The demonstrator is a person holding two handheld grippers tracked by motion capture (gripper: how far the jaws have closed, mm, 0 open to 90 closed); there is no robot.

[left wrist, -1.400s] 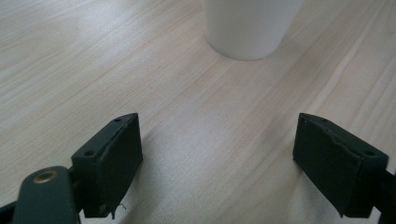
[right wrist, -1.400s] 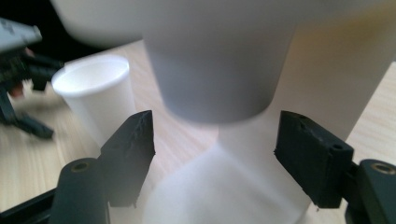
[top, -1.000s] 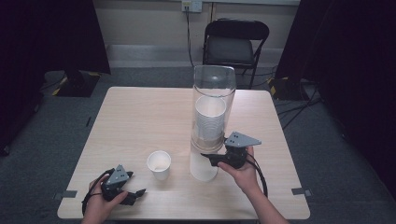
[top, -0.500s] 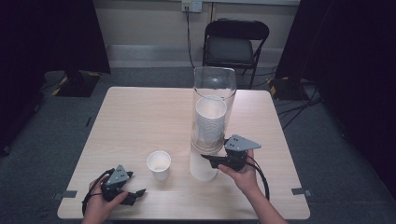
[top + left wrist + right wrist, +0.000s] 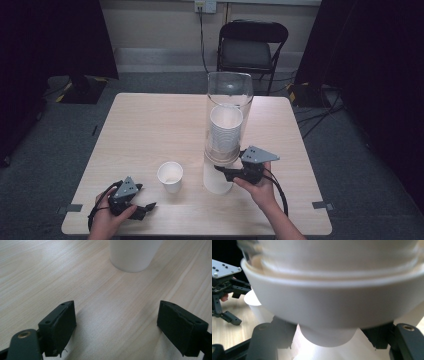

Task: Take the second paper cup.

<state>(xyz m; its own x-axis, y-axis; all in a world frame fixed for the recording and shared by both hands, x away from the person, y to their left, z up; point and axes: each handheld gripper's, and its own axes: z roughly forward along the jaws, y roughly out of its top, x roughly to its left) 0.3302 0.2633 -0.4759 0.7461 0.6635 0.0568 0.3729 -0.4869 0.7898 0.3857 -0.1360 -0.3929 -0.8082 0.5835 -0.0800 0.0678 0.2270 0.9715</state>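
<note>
A clear tube dispenser (image 5: 229, 100) holds a stack of white cups (image 5: 225, 130) and stands right of the table's centre. Under its white collar (image 5: 332, 305) the lowest cup (image 5: 328, 336) pokes out. My right gripper (image 5: 220, 171) (image 5: 328, 340) reaches in from the right. Its jaws have been closing over the last second and now press on both sides of that cup's base. A loose white cup (image 5: 170, 176) (image 5: 133, 253) stands upright to the left. My left gripper (image 5: 145, 207) (image 5: 117, 325) rests on the table near the front left corner, open, with bare wood between its jaws.
The wooden table (image 5: 150, 125) has free room across its left and far halves. A black chair (image 5: 252, 47) stands behind the far edge. From the right gripper view the left gripper (image 5: 224, 290) shows beyond the loose cup (image 5: 254, 302).
The right gripper has dipped slightly at the dispenser's foot. The left hand and the loose cup have not moved.
</note>
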